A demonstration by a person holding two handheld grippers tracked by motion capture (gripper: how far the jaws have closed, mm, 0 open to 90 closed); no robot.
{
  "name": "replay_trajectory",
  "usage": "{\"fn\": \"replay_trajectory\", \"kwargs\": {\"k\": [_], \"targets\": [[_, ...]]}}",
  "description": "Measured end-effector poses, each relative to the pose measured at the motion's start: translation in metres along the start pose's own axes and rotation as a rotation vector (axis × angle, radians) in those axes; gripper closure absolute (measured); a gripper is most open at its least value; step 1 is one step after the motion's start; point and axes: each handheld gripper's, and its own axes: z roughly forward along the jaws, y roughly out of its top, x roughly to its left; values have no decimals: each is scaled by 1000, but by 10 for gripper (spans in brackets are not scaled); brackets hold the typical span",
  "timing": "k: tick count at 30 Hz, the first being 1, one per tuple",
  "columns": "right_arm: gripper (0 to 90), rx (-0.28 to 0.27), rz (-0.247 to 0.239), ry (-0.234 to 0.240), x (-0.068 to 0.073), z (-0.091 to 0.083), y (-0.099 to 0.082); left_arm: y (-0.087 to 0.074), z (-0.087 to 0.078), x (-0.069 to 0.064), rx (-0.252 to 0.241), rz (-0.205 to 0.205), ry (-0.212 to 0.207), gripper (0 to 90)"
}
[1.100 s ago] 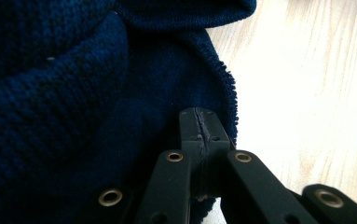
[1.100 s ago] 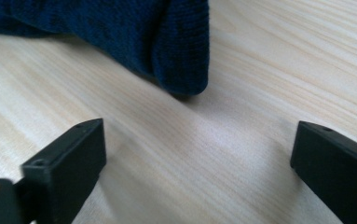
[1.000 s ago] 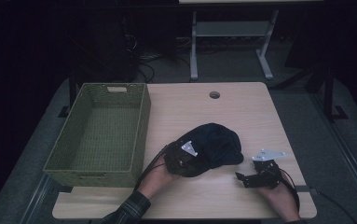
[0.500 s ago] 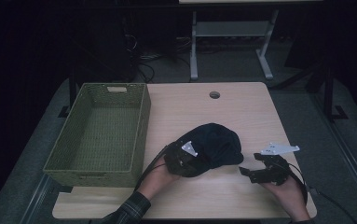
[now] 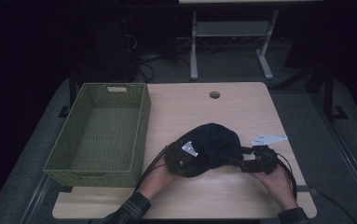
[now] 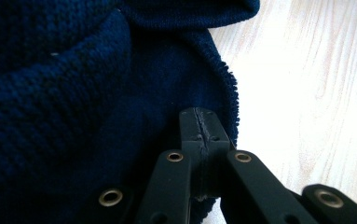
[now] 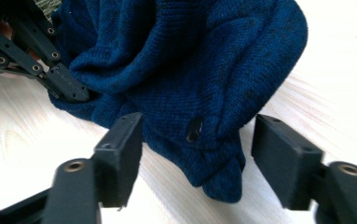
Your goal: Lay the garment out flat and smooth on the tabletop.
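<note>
Pale wooden counter [image 5: 241,112]: left tongs [image 6: 199,135] clamped the navy knit garment [image 5: 216,147]; right tongs [image 7: 197,158], closing, straddled its near corner, ungripped.

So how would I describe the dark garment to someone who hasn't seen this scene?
On the light wooden table, right of the green woven basket, lies a navy knitted garment, bunched between the two grippers. It is the sole soft, dark thing there, with a small black button near its edge.

no readable text, labels or signs anywhere
</note>
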Motion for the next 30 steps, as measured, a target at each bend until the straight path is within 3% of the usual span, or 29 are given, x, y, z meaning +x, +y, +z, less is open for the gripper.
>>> {"fn": "replay_trajectory", "kwargs": {"k": [1,3,4,6,7,9,18,30], "targets": [[446,-2,-4,11,-1,2,0,0,0,1,-1,-5,-5,900],[488,-7,-13,15,-1,2,0,0,0,1,-1,-10,-9,900],[579,-7,-16,24,-1,2,0,0,0,2,-1,-11,-11,900],[642,-9,-19,27,-1,2,0,0,0,1,-1,-11,-10,900],[715,-20,-21,35,-2,2,1,0,0,1,-1,-11,-10,900],[758,-24,-28,31,-1,1,1,0,0,2,0,-10,-10,900],[768,-40,-47,19,3,-4,10,0,0,2,-2,-14,-12,900],[779,-47,-44,-4,-3,-16,46,1,0,3,2,-17,-21,900]]}}
